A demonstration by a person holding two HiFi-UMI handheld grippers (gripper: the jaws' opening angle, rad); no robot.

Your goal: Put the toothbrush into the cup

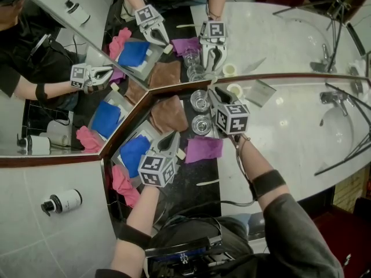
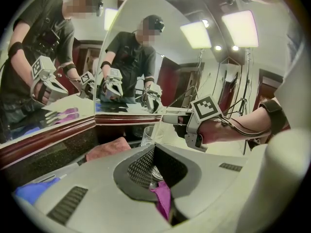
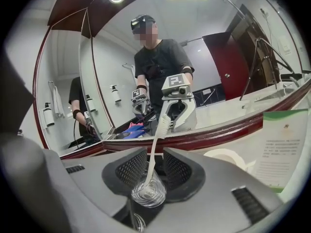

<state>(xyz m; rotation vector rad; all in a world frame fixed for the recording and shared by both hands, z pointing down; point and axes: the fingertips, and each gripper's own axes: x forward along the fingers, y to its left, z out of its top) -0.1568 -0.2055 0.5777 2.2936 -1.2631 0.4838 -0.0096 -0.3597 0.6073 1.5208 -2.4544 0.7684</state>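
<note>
A white toothbrush stands head up in a clear glass cup, leaning toward the mirror. My right gripper is open, its pads on either side of the brush handle without pressing it. In the head view the right gripper hangs over two glass cups by the mirror's foot; the brush cannot be made out there. My left gripper is shut on nothing, low over the dark counter beside a purple cloth. In its own view the left gripper has that purple cloth showing below it.
Mirrors meet in a corner behind the counter. A brown cloth, a blue cloth and a pink cloth lie at the left. A white stick lies nearer me. A card, a tap and a pump bottle are around.
</note>
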